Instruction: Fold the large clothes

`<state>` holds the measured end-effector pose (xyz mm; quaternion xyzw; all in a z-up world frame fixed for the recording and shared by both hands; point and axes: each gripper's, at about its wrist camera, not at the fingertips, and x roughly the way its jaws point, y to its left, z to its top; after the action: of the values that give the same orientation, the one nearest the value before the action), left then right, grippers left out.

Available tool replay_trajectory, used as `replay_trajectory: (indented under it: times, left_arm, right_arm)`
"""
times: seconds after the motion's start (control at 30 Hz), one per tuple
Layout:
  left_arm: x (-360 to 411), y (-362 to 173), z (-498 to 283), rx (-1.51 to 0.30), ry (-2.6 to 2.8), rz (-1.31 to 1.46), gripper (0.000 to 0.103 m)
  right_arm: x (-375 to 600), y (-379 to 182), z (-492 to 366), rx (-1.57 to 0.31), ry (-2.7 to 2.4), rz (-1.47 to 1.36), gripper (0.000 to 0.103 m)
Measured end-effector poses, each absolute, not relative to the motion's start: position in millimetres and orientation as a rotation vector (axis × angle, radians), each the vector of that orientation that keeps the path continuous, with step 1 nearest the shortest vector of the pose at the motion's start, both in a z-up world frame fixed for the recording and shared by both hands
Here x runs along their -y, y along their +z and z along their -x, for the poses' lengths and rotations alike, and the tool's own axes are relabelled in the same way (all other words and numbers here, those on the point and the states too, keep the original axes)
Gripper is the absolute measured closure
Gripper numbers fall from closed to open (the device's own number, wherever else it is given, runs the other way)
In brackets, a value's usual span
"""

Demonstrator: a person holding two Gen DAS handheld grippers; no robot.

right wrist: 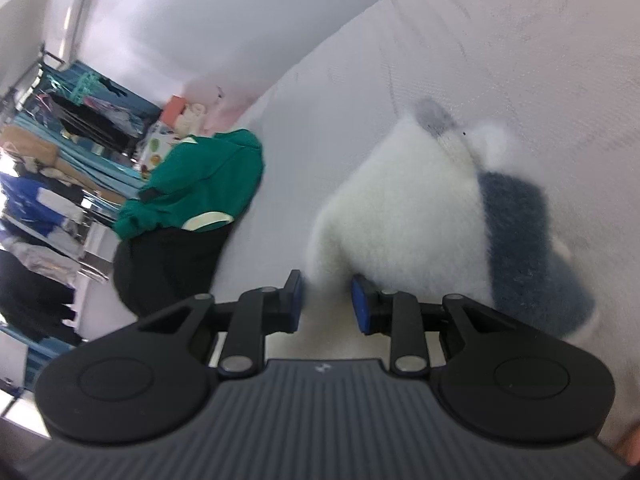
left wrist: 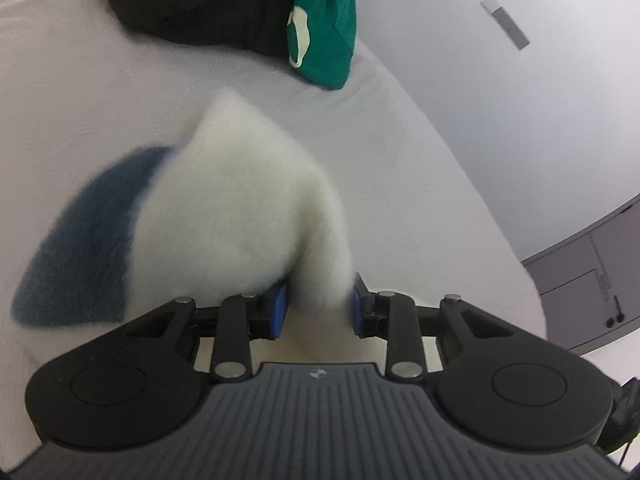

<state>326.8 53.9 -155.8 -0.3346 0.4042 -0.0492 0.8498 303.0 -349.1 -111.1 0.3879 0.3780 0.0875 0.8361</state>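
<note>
- My left tool and right tool are each pinched narrowly on the fluffy white-and-blue sweater, a bunch of it between the pads, so I can carry that edge over the bed.
- Green top and black garment lie well apart; nothing blocks the fold.

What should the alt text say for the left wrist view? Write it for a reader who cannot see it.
The left gripper pinches a fluffy white garment with a blue-grey patch between its blue pads, lifting it over a white bed. Further back on the bed lie a black garment and a green garment, beside a pale wall.
</note>
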Motion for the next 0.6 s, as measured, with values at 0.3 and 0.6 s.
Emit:
replay_trajectory:
  times: [0.3, 0.6]
  left_arm:
    - [-57, -197, -381, -0.855, -0.117, 0.670, 0.068]
    - [-57, -214, -405, -0.845, -0.145, 0.631, 0.068]
  right_arm:
    - [353, -154, -356, -0.840, 0.181, -0.798, 0.078]
    - [350, -173, -383, -0.855, 0.196, -0.724, 0.079]
